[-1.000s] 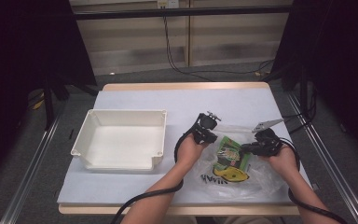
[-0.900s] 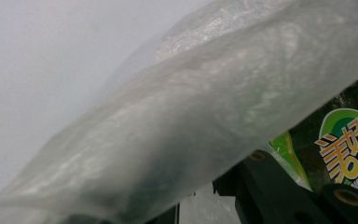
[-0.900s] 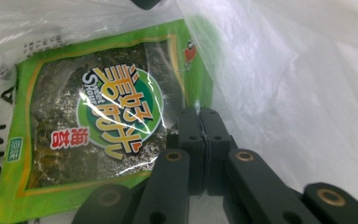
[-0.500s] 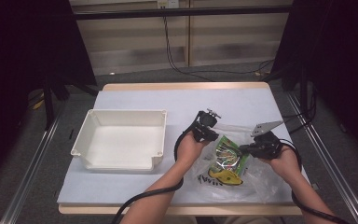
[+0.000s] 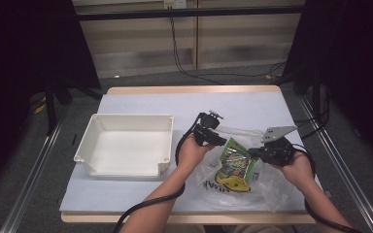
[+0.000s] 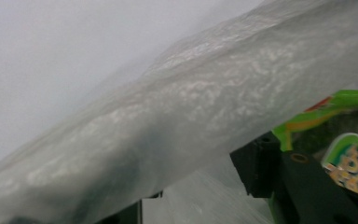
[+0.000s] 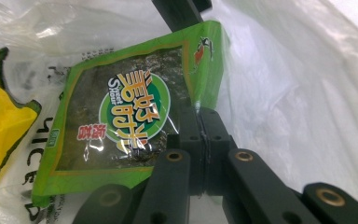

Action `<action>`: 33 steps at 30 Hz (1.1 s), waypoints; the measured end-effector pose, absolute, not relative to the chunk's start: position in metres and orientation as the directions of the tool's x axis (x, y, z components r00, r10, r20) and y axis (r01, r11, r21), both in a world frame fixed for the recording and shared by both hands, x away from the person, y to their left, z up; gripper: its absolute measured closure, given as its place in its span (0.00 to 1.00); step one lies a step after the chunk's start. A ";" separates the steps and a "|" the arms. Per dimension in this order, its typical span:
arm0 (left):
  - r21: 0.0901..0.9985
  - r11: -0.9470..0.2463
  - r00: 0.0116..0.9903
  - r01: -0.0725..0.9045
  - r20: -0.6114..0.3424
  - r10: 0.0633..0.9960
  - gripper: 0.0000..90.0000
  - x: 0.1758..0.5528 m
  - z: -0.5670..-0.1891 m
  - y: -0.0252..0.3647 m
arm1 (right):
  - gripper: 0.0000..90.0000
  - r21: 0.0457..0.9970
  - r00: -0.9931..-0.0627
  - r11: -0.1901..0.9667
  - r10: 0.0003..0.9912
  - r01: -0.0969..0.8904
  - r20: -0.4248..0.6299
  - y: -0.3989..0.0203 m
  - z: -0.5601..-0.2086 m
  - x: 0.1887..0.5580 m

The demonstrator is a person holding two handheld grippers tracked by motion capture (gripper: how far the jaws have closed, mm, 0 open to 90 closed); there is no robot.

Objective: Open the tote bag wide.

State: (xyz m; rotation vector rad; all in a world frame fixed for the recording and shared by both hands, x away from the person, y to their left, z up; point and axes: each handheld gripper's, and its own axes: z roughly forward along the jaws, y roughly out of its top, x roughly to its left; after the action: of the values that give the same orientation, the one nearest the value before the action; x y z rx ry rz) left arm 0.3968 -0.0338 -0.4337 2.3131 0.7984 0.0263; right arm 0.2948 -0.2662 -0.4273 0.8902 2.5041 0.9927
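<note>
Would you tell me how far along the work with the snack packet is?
Done: the green packet is among the clear bag's folds. In hand: the right gripper pinches its edge; the left gripper, bag film over it, has just been opening its jaws. Left: the white bin is empty.

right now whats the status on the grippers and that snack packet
Right gripper shut on green seaweed packet. Left gripper jaws just opening at clear plastic bag, film draped over them. White bin apart, nothing blocking.

Blurred plastic bag (image 6: 177, 121) hides most of left gripper view; snack packet (image 6: 349, 154) cut off.
</note>
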 end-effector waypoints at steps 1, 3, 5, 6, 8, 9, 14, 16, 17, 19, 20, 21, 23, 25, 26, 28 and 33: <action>0.615 -0.576 0.812 0.539 -0.196 0.550 0.63 0.396 -0.431 -0.032 | 1.00 0.692 -0.758 0.572 0.650 0.440 -0.054 -0.266 -0.428 0.295; 0.614 -0.583 0.819 0.533 -0.199 0.539 0.61 0.394 -0.428 -0.031 | 1.00 0.690 -0.759 0.570 0.649 0.446 -0.046 -0.267 -0.430 0.296; 0.611 -0.593 0.826 0.524 -0.195 0.529 0.59 0.392 -0.427 -0.032 | 1.00 0.696 -0.753 0.560 0.656 0.449 -0.041 -0.267 -0.431 0.297; 0.612 -0.597 0.831 0.518 -0.195 0.521 0.57 0.392 -0.427 -0.033 | 1.00 0.695 -0.757 0.565 0.652 0.445 -0.044 -0.267 -0.431 0.297; 0.604 -0.608 0.834 0.516 -0.193 0.516 0.57 0.392 -0.429 -0.036 | 1.00 0.692 -0.764 0.572 0.643 0.440 -0.045 -0.264 -0.432 0.298; 0.604 -0.598 0.828 0.527 -0.203 0.523 0.55 0.391 -0.430 -0.038 | 1.00 0.680 -0.764 0.588 0.642 0.438 -0.063 -0.262 -0.431 0.298; 0.586 -0.612 0.833 0.531 -0.228 0.505 0.50 0.391 -0.436 -0.049 | 1.00 0.680 -0.770 0.592 0.635 0.433 -0.062 -0.260 -0.433 0.299; 0.576 -0.624 0.839 0.529 -0.242 0.488 0.50 0.391 -0.437 -0.052 | 1.00 0.683 -0.777 0.592 0.627 0.427 -0.057 -0.261 -0.435 0.300; 0.570 -0.617 0.831 0.542 -0.256 0.494 0.50 0.390 -0.439 -0.055 | 1.00 0.682 -0.772 0.590 0.633 0.432 -0.059 -0.261 -0.435 0.300; 0.566 -0.626 0.838 0.537 -0.275 0.470 0.51 0.390 -0.441 -0.057 | 1.00 0.692 -0.777 0.584 0.627 0.425 -0.052 -0.262 -0.436 0.300; 0.563 -0.633 0.843 0.531 -0.277 0.461 0.51 0.390 -0.441 -0.057 | 1.00 0.688 -0.771 0.584 0.634 0.431 -0.055 -0.262 -0.436 0.300; 0.556 -0.635 0.842 0.536 -0.292 0.454 0.55 0.389 -0.441 -0.057 | 1.00 0.688 -0.772 0.584 0.633 0.430 -0.056 -0.262 -0.436 0.300; 0.559 -0.639 0.846 0.529 -0.291 0.446 0.67 0.387 -0.441 -0.060 | 1.00 0.686 -0.772 0.586 0.633 0.430 -0.057 -0.262 -0.437 0.300; 0.553 -0.647 0.848 0.525 -0.275 0.453 0.74 0.387 -0.439 -0.060 | 1.00 0.683 -0.774 0.590 0.631 0.431 -0.056 -0.261 -0.437 0.300; 0.547 -0.644 0.842 0.535 -0.287 0.456 0.78 0.388 -0.438 -0.058 | 1.00 0.683 -0.775 0.591 0.630 0.428 -0.059 -0.262 -0.438 0.300; 0.549 -0.639 0.840 0.539 -0.296 0.455 0.86 0.389 -0.436 -0.056 | 1.00 0.690 -0.766 0.579 0.640 0.434 -0.056 -0.263 -0.438 0.299; 0.562 -0.632 0.843 0.533 -0.291 0.452 0.95 0.386 -0.432 -0.054 | 0.86 0.692 -0.748 0.548 0.663 0.470 -0.017 -0.265 -0.439 0.300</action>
State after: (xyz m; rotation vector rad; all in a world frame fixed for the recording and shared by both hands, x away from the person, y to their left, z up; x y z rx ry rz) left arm 0.3864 -0.0536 -0.4317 2.3572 0.7144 -0.1601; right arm 0.2995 -0.2648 -0.4391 0.9422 2.5098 1.0000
